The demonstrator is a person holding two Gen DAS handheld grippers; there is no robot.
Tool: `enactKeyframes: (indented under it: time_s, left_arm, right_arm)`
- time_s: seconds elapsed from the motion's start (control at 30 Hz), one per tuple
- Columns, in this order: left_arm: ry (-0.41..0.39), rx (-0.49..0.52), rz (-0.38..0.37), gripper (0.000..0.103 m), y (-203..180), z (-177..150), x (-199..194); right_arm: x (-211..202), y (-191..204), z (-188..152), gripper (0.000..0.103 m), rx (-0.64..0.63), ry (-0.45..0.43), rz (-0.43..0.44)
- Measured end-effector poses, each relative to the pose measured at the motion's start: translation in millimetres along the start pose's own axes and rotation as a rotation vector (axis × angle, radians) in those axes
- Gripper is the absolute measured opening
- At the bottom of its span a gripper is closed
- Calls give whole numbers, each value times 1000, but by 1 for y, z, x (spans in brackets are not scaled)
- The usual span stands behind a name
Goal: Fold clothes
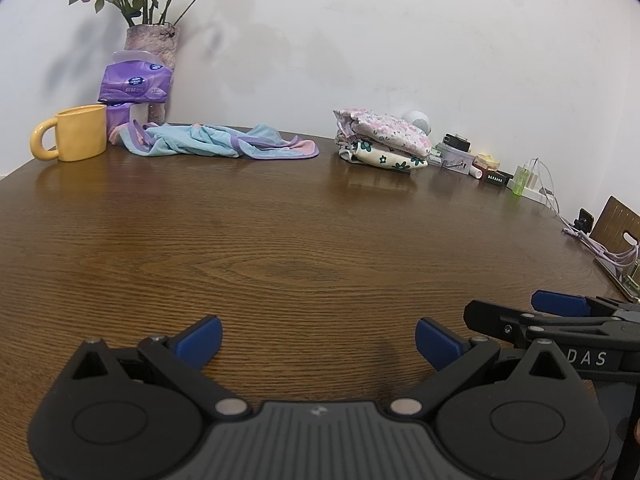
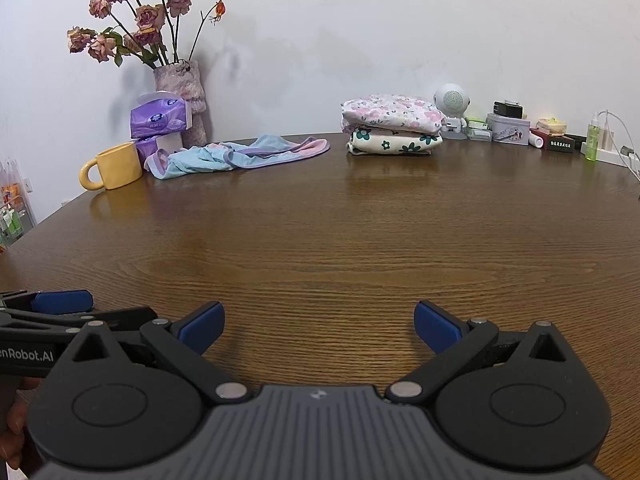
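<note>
A crumpled light blue garment with purple and pink trim (image 1: 216, 142) lies at the far left of the wooden table (image 1: 280, 240); it also shows in the right wrist view (image 2: 236, 155). A stack of folded floral clothes (image 1: 384, 138) sits at the far middle, also seen in the right wrist view (image 2: 394, 124). My left gripper (image 1: 318, 344) is open and empty, low over the near table. My right gripper (image 2: 318, 326) is open and empty beside it, and shows at the right edge of the left wrist view (image 1: 560, 312).
A yellow mug (image 1: 74, 132), purple tissue packs (image 1: 136, 84) and a vase of dried roses (image 1: 154, 46) stand at the far left. Small boxes, a white round speaker (image 2: 452, 102), a green bottle (image 2: 592, 140) and cables line the far right by the wall.
</note>
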State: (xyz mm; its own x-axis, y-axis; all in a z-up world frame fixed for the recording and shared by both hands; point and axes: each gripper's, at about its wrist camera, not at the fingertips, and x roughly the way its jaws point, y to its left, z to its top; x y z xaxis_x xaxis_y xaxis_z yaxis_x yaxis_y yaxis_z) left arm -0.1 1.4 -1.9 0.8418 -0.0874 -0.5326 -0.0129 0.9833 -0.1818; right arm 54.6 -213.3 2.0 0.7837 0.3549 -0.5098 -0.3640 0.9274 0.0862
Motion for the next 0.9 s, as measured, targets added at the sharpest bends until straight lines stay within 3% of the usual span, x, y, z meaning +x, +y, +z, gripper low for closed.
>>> enactKeyframes:
  time_s: [0.43, 0.53, 0.77, 0.9]
  left_arm:
    - [16, -42, -21, 103, 7, 9, -1]
    - [-5, -60, -25, 103, 14, 26, -7]
    - [-43, 1, 24, 103, 34, 86, -13]
    - [-65, 58, 102, 103, 51, 125, -2]
  right_arm:
    - [10, 3, 12, 103, -36, 51, 46]
    - [10, 5, 25, 103, -42, 50, 79]
    - [13, 21, 82, 103, -158, -19, 132]
    - [34, 36, 121, 103, -220, -18, 187]
